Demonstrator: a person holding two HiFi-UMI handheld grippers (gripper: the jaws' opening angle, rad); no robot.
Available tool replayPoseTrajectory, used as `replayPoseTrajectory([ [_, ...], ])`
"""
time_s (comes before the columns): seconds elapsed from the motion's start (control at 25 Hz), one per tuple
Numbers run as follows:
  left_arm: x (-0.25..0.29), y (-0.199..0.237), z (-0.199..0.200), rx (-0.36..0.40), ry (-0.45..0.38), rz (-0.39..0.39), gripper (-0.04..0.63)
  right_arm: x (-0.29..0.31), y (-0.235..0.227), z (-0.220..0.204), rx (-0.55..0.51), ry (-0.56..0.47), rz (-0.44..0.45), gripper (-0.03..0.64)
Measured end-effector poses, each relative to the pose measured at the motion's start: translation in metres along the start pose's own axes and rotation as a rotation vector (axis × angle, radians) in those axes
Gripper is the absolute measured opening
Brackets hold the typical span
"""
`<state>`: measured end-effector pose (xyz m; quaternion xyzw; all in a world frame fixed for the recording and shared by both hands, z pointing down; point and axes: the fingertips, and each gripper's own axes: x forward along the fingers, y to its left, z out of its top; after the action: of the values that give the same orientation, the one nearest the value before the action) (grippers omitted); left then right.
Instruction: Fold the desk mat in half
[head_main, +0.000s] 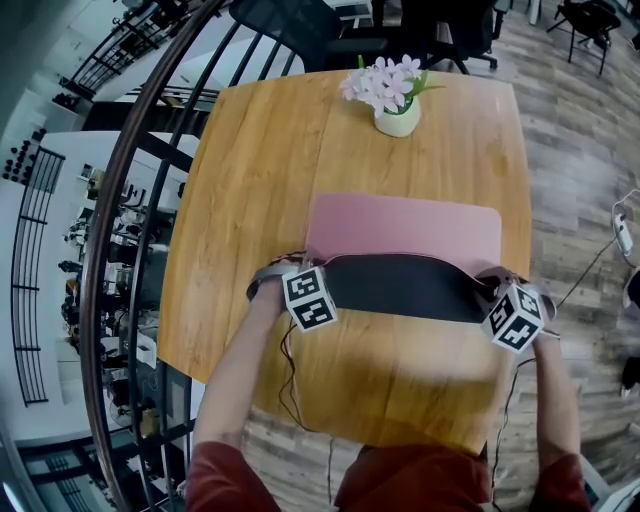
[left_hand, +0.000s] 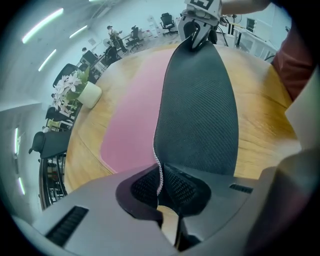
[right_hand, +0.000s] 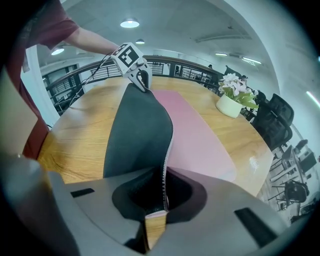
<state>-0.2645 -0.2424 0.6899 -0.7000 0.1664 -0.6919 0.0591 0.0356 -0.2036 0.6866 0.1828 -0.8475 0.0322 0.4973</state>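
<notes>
Pink on top and black mesh underneath, the rectangular desk mat (head_main: 400, 228) lies on the round-cornered wooden bench (head_main: 250, 170). It sits on the side of the white pot of pale pink flowers (head_main: 397, 112) that faces us, apart from the pot. The mat's edge farthest from the pot is raised off the bench and turned up. We see its black underside as a dark band across the pink. We hold that edge at both corners. Our left gripper (left_hand: 160, 186) has its jaws clamped on one corner, with the stitched hem pinched between them. Our right gripper (right_hand: 164, 200) has its jaws closed on the other corner in the same way. The part of the mat nearer the pot lies flat on the wood.
</notes>
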Motion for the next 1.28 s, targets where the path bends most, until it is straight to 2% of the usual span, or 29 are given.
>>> replayPoseTrajectory([
  [0.28,0.009,0.021,0.005,-0.022,-0.003,0.027,0.038,0.006,-0.02,0.002,-0.007,-0.007,-0.039,0.032],
  [0.88,0.029,0.07,0.026,-0.018,-0.02,0.097,0.035,0.012,-0.052,-0.004,0.03,-0.033,-0.089,0.038],
  [1.28,0.037,0.099,0.035,-0.025,-0.016,0.123,0.036,0.017,-0.084,0.001,0.005,-0.034,-0.122,0.038],
])
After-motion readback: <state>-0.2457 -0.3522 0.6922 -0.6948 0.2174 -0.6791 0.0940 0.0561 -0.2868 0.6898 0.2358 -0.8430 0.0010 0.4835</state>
